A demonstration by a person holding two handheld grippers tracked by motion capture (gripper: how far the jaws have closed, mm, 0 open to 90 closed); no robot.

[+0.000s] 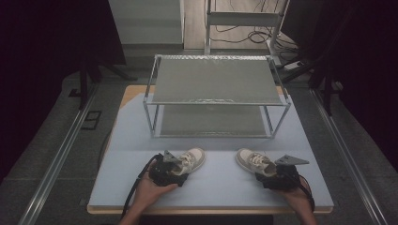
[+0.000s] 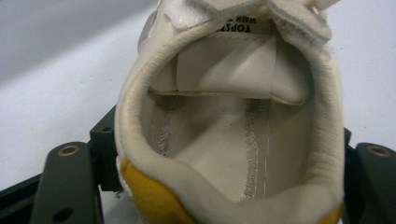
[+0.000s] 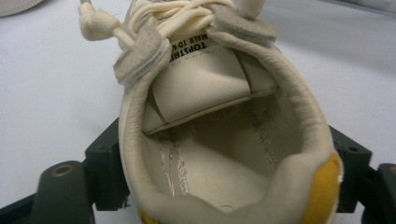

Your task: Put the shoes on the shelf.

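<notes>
— What have your tongs got?

— My left gripper (image 1: 177, 171) has its jaws closed on the heel end of the left shoe (image 1: 190, 159); in the left gripper view the shoe's (image 2: 224, 140) cream collar sits between the two black jaws, a yellow heel tab nearest the camera. My right gripper (image 1: 271, 176) clamps the right shoe (image 1: 253, 161) the same way, jaws on either side of its (image 3: 219, 140) heel.

— Where are the shoes?

— Both on the pale table cover (image 1: 216, 187), near my edge, well apart from each other. Their toes point away from me, angled slightly toward one another.

— And beyond them?

— A metal rack (image 1: 216, 96) with two grey shelves stands farther back on the table, apart from both shoes.

— Your hands?

— My left hand (image 1: 152, 187) and right hand (image 1: 295, 194) each hold a gripper from behind.
</notes>
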